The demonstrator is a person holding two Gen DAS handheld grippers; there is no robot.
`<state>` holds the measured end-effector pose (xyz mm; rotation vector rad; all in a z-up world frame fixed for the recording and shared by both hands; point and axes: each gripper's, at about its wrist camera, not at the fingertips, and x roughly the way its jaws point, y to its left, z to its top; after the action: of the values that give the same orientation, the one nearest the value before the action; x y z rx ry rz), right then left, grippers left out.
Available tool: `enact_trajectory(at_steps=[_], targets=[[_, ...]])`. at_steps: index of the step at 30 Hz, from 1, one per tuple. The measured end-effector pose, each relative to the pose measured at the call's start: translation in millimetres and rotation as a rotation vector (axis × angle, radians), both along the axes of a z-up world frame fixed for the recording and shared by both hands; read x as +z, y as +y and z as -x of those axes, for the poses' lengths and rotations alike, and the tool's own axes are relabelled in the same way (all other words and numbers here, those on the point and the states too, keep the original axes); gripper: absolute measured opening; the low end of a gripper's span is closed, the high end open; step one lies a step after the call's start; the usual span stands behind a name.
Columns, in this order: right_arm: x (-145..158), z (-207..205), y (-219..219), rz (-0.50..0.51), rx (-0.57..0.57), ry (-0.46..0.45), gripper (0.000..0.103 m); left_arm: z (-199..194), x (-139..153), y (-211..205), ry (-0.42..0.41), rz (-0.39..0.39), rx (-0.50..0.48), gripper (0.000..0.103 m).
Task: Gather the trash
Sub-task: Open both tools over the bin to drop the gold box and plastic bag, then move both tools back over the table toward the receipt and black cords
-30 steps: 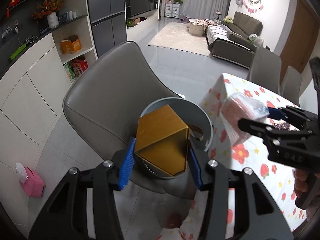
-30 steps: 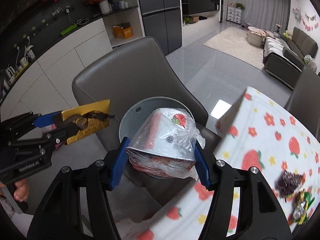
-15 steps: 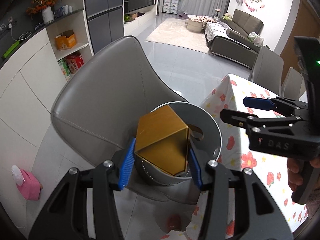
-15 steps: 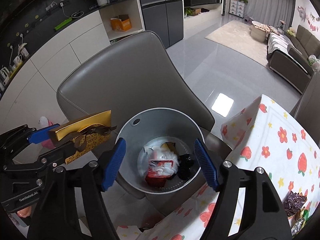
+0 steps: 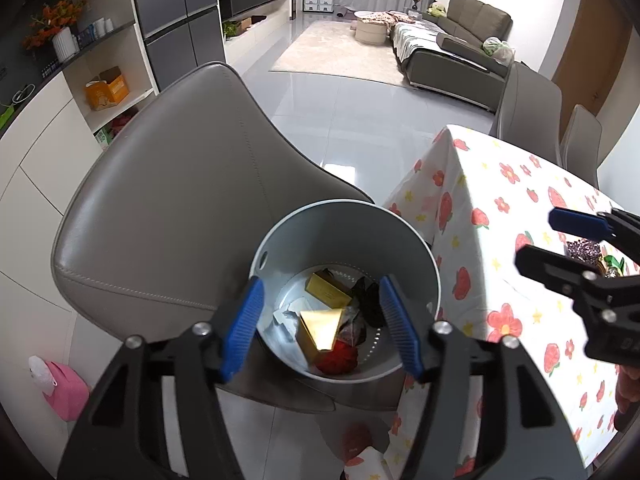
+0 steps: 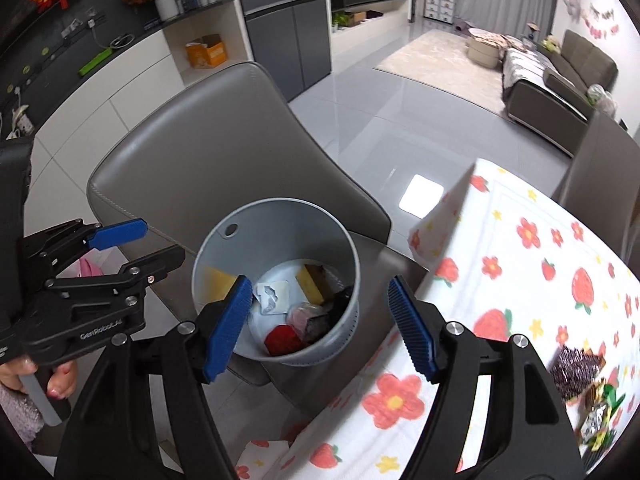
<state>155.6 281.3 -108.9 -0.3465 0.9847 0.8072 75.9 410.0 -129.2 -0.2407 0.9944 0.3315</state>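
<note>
only in the left wrist view a gold box [image 5: 320,330] is seen, caught blurred over the opening of the grey bin [image 5: 420,256], between the blue pads of the left claw [image 5: 320,326] but not touched by them; its jaws are opening. in the right wrist view only a yellow blur against the inner wall of the bin [image 6: 276,212] can be made out. this view shows instead a white blister sheet [image 6: 273,297], a red piece [image 6: 282,338] and a plastic-wrapped packet [image 6: 306,318] on the bottom. the right claw [image 6: 320,322] is held apart and empty beside the bin, which stands on the seat of a grey chair [image 6: 224,152]. wrappers [image 6: 588,384] lie on the flowered tabletop [image 6: 520,280], better seen from the right side.

one second ago the gold box was clamped in the left claw and the wrapped packet in the right claw; half a second ago the packet was already lying in the bin, while the box was held as before.

on the body of the left claw the word "genrobot.ai" can be read. on the right claw [image 5: 560,248] no letters are readable.
</note>
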Motion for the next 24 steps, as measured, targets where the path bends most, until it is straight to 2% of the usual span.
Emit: enact_trajectory(at_steps=[5, 12, 17, 24], targets=[[2, 3, -22, -0.006, -0.037, -0.001, 0.068, -3, 2, -14, -0.004, 0.003, -0.022, 0.065], [10, 10, -74, -0.023, -0.104, -0.022, 0.068, -2, 13, -57, -0.018, -0.007, -0.096, 0.066], [14, 15, -132, -0.037, -0.164, -0.036, 0.068, -4, 25, -110, -0.035, -0.005, -0.158, 0.066], [18, 19, -243, -0.018, -0.284, -0.060, 0.068, -17, 31, -207, -0.035, -0.007, -0.254, 0.066]])
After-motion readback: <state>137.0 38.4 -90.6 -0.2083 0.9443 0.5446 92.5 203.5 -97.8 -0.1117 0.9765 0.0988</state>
